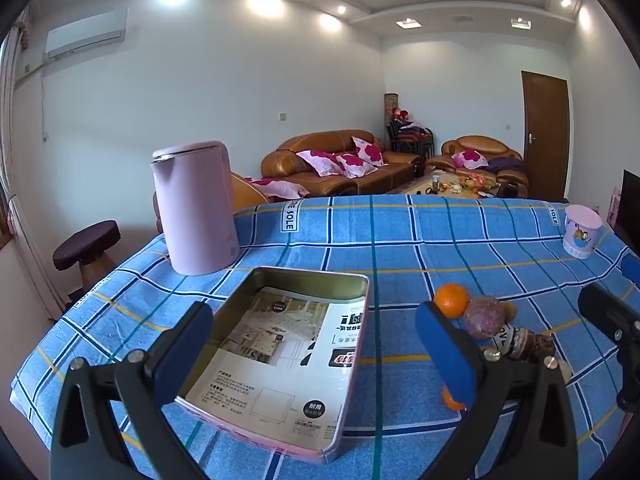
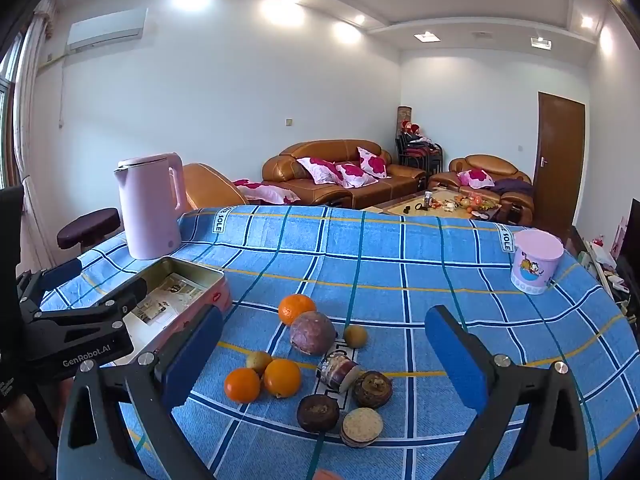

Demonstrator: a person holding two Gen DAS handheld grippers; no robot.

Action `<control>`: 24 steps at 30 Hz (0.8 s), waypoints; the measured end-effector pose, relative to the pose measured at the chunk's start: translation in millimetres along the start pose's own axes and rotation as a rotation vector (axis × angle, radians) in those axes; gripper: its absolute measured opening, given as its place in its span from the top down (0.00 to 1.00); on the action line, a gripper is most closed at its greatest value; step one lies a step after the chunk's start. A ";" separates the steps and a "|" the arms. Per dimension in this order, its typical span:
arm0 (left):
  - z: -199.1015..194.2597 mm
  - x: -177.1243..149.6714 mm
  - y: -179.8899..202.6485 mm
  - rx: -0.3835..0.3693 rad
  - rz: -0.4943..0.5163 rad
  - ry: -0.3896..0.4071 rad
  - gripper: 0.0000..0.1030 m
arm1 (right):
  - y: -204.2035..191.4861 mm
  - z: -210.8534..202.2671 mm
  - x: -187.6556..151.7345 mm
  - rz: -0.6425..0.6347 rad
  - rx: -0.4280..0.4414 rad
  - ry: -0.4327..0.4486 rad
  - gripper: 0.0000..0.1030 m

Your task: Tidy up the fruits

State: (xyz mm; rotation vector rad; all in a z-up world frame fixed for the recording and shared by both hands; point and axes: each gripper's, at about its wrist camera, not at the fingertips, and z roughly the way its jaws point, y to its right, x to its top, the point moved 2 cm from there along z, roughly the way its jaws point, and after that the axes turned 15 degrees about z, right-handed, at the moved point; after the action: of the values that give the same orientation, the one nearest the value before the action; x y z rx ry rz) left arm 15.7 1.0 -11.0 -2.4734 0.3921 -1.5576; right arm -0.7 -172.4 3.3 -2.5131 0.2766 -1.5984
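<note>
A rectangular pink tin lined with printed paper lies on the blue checked tablecloth, and my left gripper hovers open over it with nothing between its fingers. To its right lies a cluster of fruit: three oranges, a purple passion fruit and two small yellowish fruits. Beside them are round brown cakes and a wrapped snack. My right gripper stands open above the cluster, touching none of it. The left gripper's body shows at the left of the right wrist view.
A tall pink kettle stands behind the tin at the table's far left. A pink lidded cup sits at the far right. A dark stool stands beyond the left edge, with sofas and a coffee table further back.
</note>
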 end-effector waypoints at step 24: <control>-3.3 2.3 1.1 0.006 0.009 0.009 0.00 | 1.4 0.7 0.9 0.006 0.001 -0.007 0.01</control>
State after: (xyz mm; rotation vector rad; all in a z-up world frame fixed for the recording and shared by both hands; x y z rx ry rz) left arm 13.5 -0.8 -8.0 -2.4577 0.3987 -1.5652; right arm 0.2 -173.9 3.5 -2.5148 0.2818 -1.5865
